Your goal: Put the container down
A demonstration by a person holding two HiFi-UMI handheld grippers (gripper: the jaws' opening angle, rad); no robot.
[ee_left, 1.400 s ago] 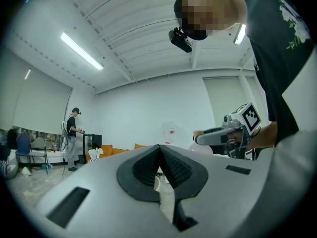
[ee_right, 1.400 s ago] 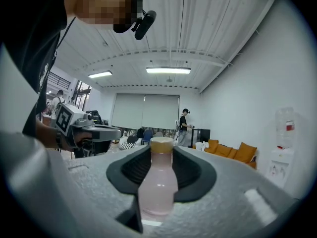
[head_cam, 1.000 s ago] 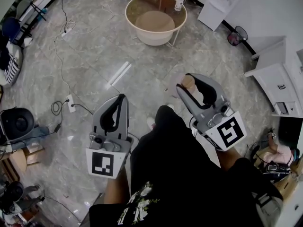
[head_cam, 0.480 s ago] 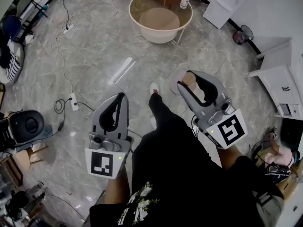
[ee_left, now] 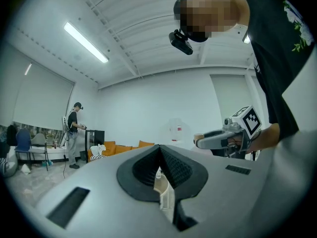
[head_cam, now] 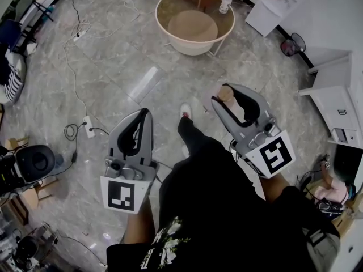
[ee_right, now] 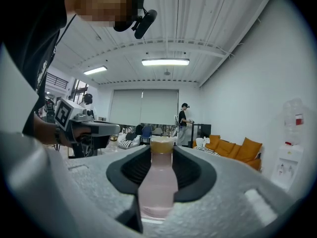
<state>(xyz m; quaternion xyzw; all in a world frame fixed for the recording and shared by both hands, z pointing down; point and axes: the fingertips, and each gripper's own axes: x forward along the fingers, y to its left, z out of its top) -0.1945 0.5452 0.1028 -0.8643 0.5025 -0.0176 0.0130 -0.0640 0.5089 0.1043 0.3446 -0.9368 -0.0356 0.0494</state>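
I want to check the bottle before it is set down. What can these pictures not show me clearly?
1. Head view: the pink bottle shows only its cap; the right gripper covers its body.
2. Head view: the clear bottle on the round table is too small to read its label.

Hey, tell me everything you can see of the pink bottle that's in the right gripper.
The bottle is small, with a pale pink, translucent-looking body, a narrower neck and a tan cap. It stands upright between the jaws of the right gripper, whose dark ribbed pads press on its sides. Nothing else touches it. Whether the pink is a liquid or the bottle's own material cannot be told.
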